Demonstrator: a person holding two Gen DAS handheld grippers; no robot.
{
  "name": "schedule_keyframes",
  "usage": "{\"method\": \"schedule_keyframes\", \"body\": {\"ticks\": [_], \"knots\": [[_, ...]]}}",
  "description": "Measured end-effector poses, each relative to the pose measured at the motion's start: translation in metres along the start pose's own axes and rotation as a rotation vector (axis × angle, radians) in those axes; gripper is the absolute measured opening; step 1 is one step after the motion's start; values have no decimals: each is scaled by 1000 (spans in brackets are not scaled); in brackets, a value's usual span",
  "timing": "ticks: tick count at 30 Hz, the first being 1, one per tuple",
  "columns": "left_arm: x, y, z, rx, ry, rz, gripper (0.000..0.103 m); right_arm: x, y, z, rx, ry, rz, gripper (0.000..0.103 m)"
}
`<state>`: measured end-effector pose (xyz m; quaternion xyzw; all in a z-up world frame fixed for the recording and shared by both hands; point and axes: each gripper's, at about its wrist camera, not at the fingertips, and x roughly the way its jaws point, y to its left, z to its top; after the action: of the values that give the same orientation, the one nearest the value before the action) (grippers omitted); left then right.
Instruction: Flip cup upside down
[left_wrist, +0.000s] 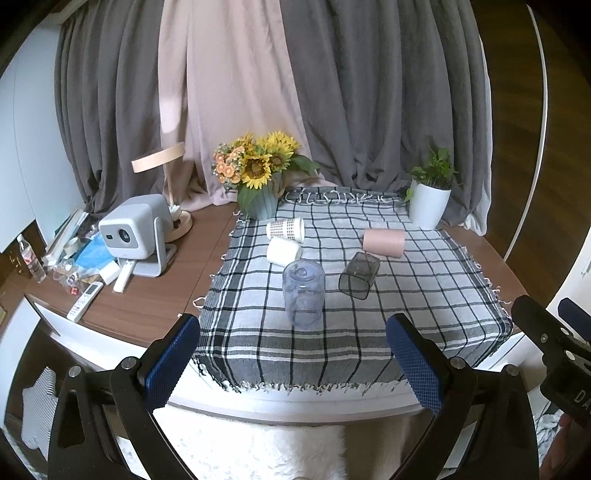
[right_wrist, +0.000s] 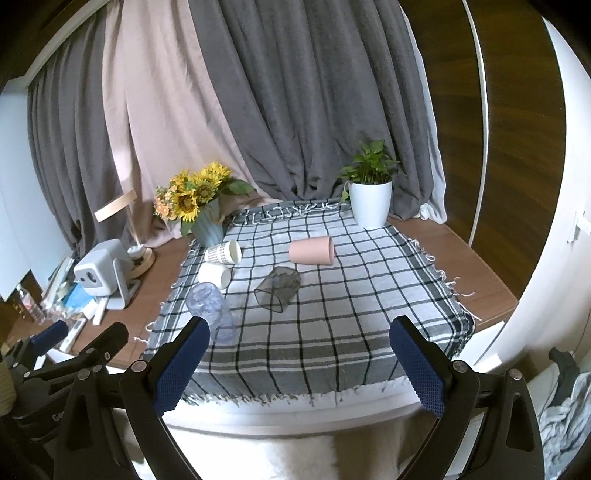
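Several cups sit on a checked cloth (left_wrist: 424, 295). A clear blue cup (left_wrist: 303, 293) stands upside down near the front; it also shows in the right wrist view (right_wrist: 212, 312). A smoky grey cup (left_wrist: 359, 275), a pink cup (left_wrist: 383, 242), a white cup (left_wrist: 283, 252) and a patterned cup (left_wrist: 285, 229) lie on their sides. My left gripper (left_wrist: 293, 360) is open and empty, in front of the blue cup. My right gripper (right_wrist: 299, 363) is open and empty at the cloth's front edge. The grey cup (right_wrist: 277, 288) and pink cup (right_wrist: 312, 251) lie ahead of it.
A sunflower vase (left_wrist: 260, 201) and a white potted plant (left_wrist: 430, 205) stand at the back of the cloth. A projector (left_wrist: 131, 230), a lamp, remotes (left_wrist: 85, 301) and clutter fill the table's left side. Curtains hang behind. A white fluffy surface (left_wrist: 258, 450) lies below.
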<state>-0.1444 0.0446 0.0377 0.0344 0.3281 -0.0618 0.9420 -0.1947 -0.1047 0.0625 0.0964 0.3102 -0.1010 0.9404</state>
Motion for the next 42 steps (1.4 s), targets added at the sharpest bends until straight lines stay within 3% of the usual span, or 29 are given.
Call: {"method": "schedule_keyframes", "body": {"ticks": [42], "knots": [[6, -8, 9, 15, -3, -15, 103, 4, -6, 4, 9, 1, -11, 99]]}}
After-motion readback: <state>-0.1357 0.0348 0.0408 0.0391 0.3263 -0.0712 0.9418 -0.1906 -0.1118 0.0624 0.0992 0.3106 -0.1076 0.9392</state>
